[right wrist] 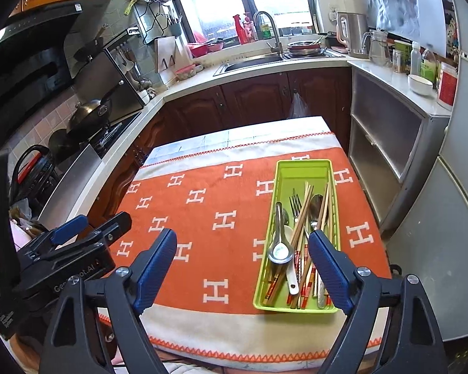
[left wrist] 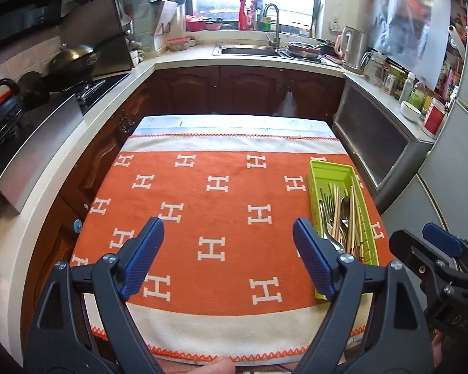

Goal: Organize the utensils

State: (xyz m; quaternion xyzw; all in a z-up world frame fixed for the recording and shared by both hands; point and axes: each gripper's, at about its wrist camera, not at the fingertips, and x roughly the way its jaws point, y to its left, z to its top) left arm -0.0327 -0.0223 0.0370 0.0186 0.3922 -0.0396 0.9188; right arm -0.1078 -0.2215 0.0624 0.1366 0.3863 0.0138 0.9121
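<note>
A green plastic tray [right wrist: 302,168] lies on the right side of the orange cloth [right wrist: 202,205]. It holds chopsticks [right wrist: 301,224], a fork [right wrist: 294,204], metal spoons [right wrist: 279,251] and a white spoon. The tray [left wrist: 330,168] also shows in the left wrist view at the right. My right gripper [right wrist: 241,246] is open and empty, above the cloth just left of the tray's near end. My left gripper [left wrist: 227,237] is open and empty over the cloth's middle. Each gripper shows at the edge of the other's view.
The cloth covers a small table [left wrist: 234,124] in a kitchen. Counters run around it: a stove with a wok [left wrist: 71,59] on the left, a sink [left wrist: 249,50] at the back, a kettle and jars [left wrist: 355,46] on the right. A fridge [right wrist: 446,218] stands at the right.
</note>
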